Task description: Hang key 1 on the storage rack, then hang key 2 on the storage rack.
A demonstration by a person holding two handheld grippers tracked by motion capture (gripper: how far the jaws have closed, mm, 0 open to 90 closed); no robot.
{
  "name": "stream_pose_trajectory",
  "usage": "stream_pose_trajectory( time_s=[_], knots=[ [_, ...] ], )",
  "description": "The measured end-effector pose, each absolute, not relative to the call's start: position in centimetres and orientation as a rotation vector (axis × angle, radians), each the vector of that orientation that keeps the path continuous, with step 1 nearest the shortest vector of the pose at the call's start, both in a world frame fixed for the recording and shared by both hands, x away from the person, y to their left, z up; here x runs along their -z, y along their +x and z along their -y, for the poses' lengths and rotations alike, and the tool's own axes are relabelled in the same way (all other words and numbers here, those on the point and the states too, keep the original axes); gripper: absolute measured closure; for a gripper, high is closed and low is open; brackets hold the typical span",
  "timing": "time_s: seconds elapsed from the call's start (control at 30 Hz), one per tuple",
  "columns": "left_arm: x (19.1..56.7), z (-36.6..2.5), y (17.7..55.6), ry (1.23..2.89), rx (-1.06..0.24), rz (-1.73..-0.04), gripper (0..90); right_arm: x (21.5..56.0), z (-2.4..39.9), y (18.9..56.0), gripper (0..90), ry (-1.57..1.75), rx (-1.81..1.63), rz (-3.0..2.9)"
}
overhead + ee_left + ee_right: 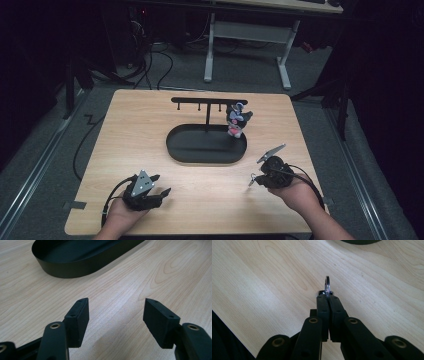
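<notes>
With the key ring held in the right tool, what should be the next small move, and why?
Probably lift the right tool and carry it toward the black rack above the oval tray. Its jaws are shut on a metal key ring, a plush charm already hangs on one peg, and other pegs look free. The left tool rests open.

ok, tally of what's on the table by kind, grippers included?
Grippers: 2, the left gripper open, the right gripper shut on the key ring
Black oval tray with hook stand: 1
Plush toy keychain hanging from the stand: 1
Key ring: 1
Total: 5
</notes>
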State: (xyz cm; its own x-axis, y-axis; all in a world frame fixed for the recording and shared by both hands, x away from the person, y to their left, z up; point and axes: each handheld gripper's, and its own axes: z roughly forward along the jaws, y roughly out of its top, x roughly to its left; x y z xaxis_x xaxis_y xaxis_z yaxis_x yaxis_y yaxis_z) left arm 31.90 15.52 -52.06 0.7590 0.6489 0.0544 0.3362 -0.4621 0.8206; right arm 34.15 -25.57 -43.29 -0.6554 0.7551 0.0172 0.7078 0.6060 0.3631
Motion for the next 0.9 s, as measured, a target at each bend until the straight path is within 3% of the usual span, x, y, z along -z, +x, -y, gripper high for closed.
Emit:
stream_pose_trajectory(
  time_s=[0.9],
  knots=[
    [52.2,-15.7,32.0,2.080,-0.450,-0.749,38.3,42.1,24.3,35.8,88.9,1.196,-0.551,-2.712]
  ],
)
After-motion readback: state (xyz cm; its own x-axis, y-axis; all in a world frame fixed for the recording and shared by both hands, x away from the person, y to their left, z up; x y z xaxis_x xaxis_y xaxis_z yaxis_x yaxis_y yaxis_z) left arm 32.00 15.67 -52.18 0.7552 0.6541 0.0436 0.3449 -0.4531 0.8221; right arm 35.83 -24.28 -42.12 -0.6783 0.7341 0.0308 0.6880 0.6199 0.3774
